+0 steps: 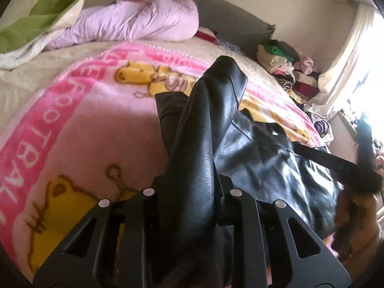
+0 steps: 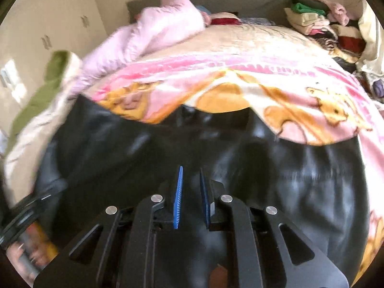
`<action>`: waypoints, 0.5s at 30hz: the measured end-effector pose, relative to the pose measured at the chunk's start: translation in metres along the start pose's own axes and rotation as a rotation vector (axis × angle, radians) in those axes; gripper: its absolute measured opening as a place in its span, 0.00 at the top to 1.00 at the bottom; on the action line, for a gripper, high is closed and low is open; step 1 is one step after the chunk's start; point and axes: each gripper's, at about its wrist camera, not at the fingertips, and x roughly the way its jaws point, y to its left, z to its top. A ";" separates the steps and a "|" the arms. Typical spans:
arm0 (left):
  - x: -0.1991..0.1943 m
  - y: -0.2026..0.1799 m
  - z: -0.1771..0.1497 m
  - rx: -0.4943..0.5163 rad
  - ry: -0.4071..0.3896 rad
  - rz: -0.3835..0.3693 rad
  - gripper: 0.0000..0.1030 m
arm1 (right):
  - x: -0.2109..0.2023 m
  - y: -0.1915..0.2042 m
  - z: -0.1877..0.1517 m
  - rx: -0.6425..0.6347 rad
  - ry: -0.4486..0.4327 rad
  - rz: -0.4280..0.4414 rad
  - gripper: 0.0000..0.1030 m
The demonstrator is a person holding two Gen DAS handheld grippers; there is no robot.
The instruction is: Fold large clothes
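A black leather jacket [image 1: 264,160] lies on a pink cartoon blanket [image 1: 72,124] on the bed. My left gripper [image 1: 192,184] is shut on one of its sleeves [image 1: 211,120], which rises stiffly between the fingers and hides the pads. In the right wrist view the jacket [image 2: 300,172] spreads dark and blurred under my right gripper [image 2: 190,182]. Its blue pads [image 2: 178,196] stand close together with nothing between them, just above the leather. A blurred dark shape at the right of the left wrist view [image 1: 355,177] looks like the other gripper.
A lilac duvet [image 1: 144,21] and a green-and-cream blanket [image 1: 36,19] are bunched at the far left of the bed. Stacked folded clothes [image 1: 283,60] sit at the far right by the grey headboard [image 1: 230,16]. A curtained window [image 1: 352,55] glares on the right.
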 end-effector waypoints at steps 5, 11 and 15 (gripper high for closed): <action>-0.008 -0.013 0.004 0.042 -0.041 -0.010 0.85 | 0.046 -0.013 0.001 0.056 0.096 0.006 0.87; -0.007 -0.018 0.004 0.061 -0.051 0.023 0.85 | 0.030 -0.011 -0.001 0.035 0.067 0.014 0.87; -0.008 -0.018 0.004 0.051 -0.053 0.020 0.85 | -0.042 -0.006 -0.025 0.011 -0.018 0.163 0.87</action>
